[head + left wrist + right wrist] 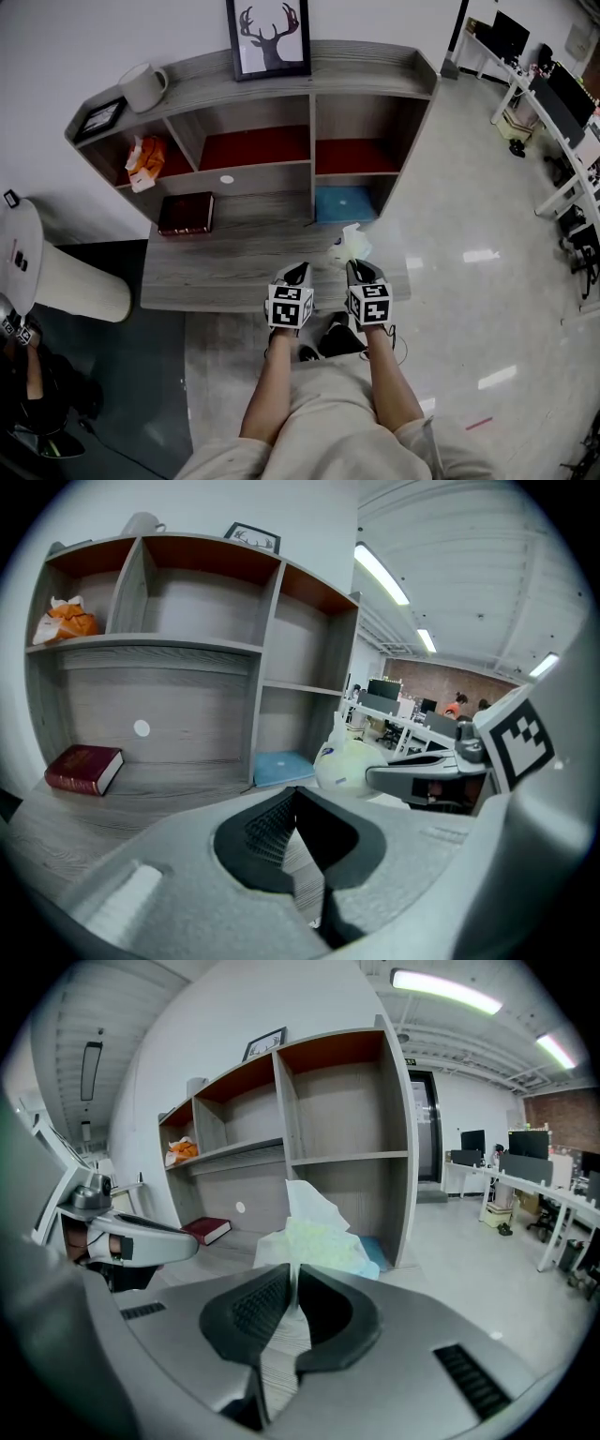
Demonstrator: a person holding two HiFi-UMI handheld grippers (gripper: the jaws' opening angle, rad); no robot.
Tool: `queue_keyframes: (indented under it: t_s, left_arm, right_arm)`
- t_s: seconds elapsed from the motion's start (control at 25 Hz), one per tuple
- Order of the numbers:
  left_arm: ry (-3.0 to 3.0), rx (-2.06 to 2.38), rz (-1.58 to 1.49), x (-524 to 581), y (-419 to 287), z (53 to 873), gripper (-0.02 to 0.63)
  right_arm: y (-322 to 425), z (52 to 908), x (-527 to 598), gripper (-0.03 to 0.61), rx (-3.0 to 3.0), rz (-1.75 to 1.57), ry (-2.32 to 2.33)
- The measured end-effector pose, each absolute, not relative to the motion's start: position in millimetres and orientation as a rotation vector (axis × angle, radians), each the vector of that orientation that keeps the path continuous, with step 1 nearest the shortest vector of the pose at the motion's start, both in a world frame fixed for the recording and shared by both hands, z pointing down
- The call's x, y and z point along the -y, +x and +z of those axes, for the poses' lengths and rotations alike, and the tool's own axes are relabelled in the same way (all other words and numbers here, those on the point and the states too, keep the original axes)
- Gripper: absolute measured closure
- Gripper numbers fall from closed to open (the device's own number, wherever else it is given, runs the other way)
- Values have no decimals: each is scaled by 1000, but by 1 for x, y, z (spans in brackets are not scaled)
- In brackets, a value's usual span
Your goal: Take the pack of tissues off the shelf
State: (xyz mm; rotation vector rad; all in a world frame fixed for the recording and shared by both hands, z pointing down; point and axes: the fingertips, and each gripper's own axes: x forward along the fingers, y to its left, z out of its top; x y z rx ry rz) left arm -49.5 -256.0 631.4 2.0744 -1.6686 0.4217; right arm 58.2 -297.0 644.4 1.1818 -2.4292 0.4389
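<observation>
The pack of tissues (349, 246) is pale green and white, with a loose tissue sticking up. It is just above the wide bottom ledge of the grey shelf unit (234, 272), in front of the lower right compartment. My right gripper (361, 266) is shut on its near edge; in the right gripper view the pack (314, 1237) fans out just past the pinched jaw tips. My left gripper (298, 270) hangs beside it to the left, shut with nothing in it. The left gripper view shows the pack (349, 764) to the right, in the right gripper (412, 775).
A dark red book (186, 213) lies on the ledge at the left. A blue flat item (343, 202) sits in the lower right compartment and an orange bag (145, 157) in the upper left one. On top stand a mug (143, 86) and a deer picture (269, 36). Office desks (562, 122) line the right.
</observation>
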Motion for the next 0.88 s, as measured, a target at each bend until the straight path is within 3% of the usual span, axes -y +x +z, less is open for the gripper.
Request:
queue_keyframes:
  t_s: [0.88]
  left_arm:
    - [2071, 1657, 420, 255, -48, 635, 604]
  right_arm:
    - [63, 640, 296, 537, 2427, 419, 1181]
